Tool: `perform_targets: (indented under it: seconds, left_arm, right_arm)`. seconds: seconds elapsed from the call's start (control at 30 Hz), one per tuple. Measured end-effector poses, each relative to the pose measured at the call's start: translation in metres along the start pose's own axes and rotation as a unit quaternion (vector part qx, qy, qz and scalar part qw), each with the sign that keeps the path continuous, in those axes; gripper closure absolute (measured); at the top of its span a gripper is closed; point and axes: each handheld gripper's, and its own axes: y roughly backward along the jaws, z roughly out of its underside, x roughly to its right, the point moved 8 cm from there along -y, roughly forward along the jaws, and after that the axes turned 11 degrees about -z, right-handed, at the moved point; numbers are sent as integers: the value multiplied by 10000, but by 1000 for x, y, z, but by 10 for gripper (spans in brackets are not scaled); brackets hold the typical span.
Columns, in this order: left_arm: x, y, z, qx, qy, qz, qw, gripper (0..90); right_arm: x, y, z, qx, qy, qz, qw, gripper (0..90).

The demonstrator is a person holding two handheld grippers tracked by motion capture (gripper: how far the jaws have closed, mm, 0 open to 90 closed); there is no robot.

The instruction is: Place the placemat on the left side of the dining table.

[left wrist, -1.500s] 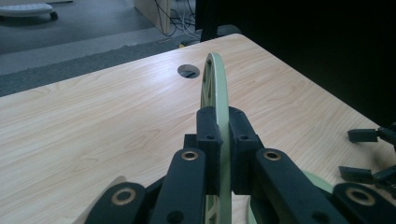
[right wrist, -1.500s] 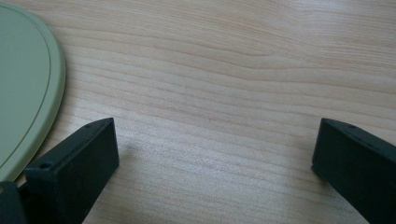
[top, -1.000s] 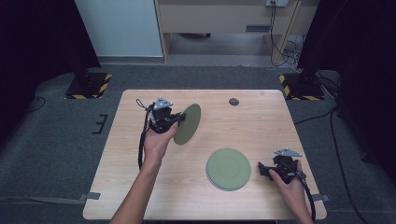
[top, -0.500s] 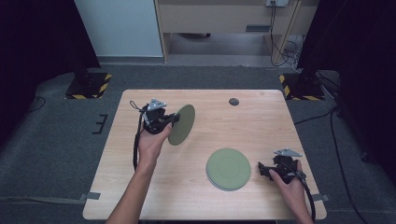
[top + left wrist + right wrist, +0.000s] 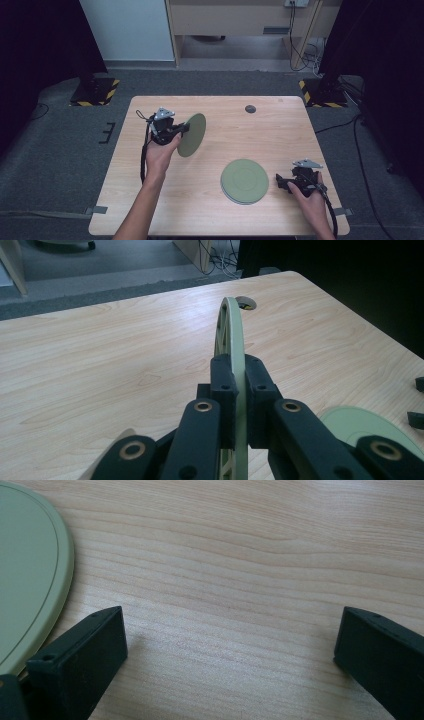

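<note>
Clamping a green plate (image 5: pixel 192 134) on edge, the left tool (image 5: pixel 183 129); the right tool (image 5: pixel 230 645) gapes wide, empty.

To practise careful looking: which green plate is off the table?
The plate clamped on edge in the left gripper; the stacked plates lie flat.

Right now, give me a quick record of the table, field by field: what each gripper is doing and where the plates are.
left gripper: shut on the rim of a green plate, held on edge above the table
right gripper: open, empty, low beside the stack
plate stack: flat on the table, near the right gripper
table hole cover: far side of the table
</note>
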Motion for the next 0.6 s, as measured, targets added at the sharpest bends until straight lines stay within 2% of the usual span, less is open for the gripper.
perform_targets:
  seconds: [0.6]
  left_arm:
    - [-5, -7, 15, -79, 114, -24, 9999, 853]
  right_arm:
    - [0, 0, 0, 0, 0, 0, 10000, 8]
